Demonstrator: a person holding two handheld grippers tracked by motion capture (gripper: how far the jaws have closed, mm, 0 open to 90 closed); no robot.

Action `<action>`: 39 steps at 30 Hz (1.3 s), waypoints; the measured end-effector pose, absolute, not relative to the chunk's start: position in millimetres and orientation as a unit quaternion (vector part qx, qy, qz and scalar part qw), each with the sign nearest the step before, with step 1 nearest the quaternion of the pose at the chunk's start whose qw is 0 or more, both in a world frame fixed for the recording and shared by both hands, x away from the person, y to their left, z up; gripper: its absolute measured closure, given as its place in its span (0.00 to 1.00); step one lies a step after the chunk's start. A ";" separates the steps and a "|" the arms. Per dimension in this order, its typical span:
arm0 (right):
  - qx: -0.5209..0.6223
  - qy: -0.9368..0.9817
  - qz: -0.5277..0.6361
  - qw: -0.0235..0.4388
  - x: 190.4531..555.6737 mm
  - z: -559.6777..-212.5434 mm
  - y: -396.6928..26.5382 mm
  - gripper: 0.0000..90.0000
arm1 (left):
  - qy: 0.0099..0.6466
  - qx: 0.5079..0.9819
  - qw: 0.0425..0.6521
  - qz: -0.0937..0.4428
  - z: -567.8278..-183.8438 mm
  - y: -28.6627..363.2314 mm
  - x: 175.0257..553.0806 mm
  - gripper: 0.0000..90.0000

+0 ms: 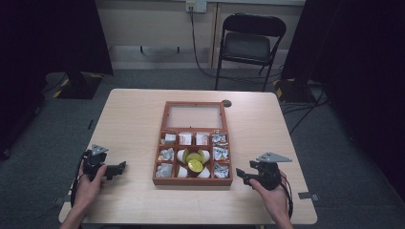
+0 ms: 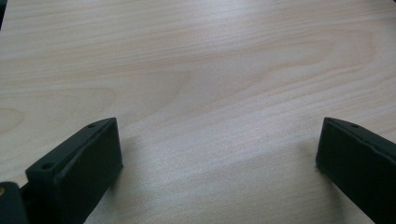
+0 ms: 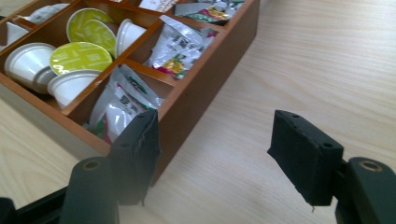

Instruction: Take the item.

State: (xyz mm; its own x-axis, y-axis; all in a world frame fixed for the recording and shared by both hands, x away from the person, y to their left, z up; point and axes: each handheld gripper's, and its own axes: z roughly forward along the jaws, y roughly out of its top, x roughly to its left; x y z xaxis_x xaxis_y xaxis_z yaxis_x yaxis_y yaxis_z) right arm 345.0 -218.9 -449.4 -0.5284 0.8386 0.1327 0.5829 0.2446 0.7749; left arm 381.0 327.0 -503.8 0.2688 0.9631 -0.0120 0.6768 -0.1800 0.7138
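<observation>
A brown wooden box [image 1: 193,180] with its glass lid [image 1: 194,116] laid open sits mid-table. Its compartments hold white coffee capsules with yellow-green tops [image 1: 193,160] in the middle and foil sachets [image 1: 220,153] along the sides. My left gripper [image 1: 121,166] rests open on the table to the box's left, its jaws wide apart over bare wood [image 2: 219,154]. My right gripper [image 1: 239,173] is open just off the box's near right corner. In the right gripper view the box wall [image 3: 205,74], capsules [image 3: 79,56] and sachets [image 3: 180,44] lie close ahead, and my right gripper [image 3: 215,149] holds nothing.
The light wooden table [image 1: 133,119] has free surface on both sides of the box. A black folding chair [image 1: 248,43] stands beyond the far edge. A round cable hole [image 1: 226,103] is in the tabletop behind the lid. Dark curtains flank the room.
</observation>
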 end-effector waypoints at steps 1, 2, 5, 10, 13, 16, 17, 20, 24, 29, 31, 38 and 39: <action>0.457 0.775 0.408 0.156 345.1 -448.7 -216.9 0.36 | 0.559 0.733 0.312 0.230 -503.8 327.0 381.0 0.00; 0.454 0.777 0.409 0.155 345.2 -447.9 -214.7 0.37 | 0.559 0.733 0.311 0.230 -503.8 327.0 381.0 0.00; 0.447 0.779 0.412 0.154 346.3 -444.8 -207.7 0.37 | 0.559 0.733 0.311 0.230 -503.8 327.1 381.1 0.00; 0.436 0.783 0.418 0.150 348.3 -440.7 -196.3 0.38 | 0.559 0.733 0.312 0.230 -503.8 327.0 381.0 0.00; 0.431 0.785 0.420 0.148 349.8 -440.3 -190.8 0.39 | 0.559 0.733 0.312 0.230 -503.8 327.0 381.0 0.00; 0.426 0.788 0.420 0.144 351.2 -439.8 -185.5 0.40 | 0.559 0.733 0.312 0.230 -503.8 327.0 381.0 0.00; 0.424 0.789 0.422 0.143 351.6 -439.1 -183.6 0.40 | 0.559 0.733 0.312 0.230 -503.8 327.0 381.0 0.00; 0.415 0.792 0.424 0.144 353.4 -436.9 -177.6 0.39 | 0.559 0.733 0.312 0.230 -503.8 327.0 381.0 0.00; 0.405 0.797 0.426 0.140 355.8 -435.7 -167.2 0.39 | 0.559 0.733 0.312 0.230 -503.8 327.0 381.0 0.00; 0.397 0.800 0.429 0.134 358.6 -435.2 -156.9 0.40 | 0.559 0.733 0.312 0.230 -503.8 327.0 381.0 0.00; 0.394 0.802 0.430 0.133 359.8 -435.7 -152.8 0.39 | 0.559 0.733 0.311 0.230 -503.8 327.1 381.0 0.00; 0.387 0.808 0.428 0.121 365.3 -439.8 -140.3 0.38 | 0.559 0.733 0.312 0.230 -503.8 327.0 381.0 0.00; 0.386 0.808 0.429 0.121 366.1 -440.1 -139.0 0.38 | 0.559 0.733 0.311 0.230 -503.8 327.0 381.0 0.00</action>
State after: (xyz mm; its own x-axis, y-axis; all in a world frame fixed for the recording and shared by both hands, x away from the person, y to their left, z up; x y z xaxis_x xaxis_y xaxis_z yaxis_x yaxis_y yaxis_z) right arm 366.1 -139.0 -440.1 -0.6729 0.7271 0.1359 0.5203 0.3347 0.7856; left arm 381.0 327.0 -503.8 0.2687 0.9632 -0.0115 0.6768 -0.1803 0.7137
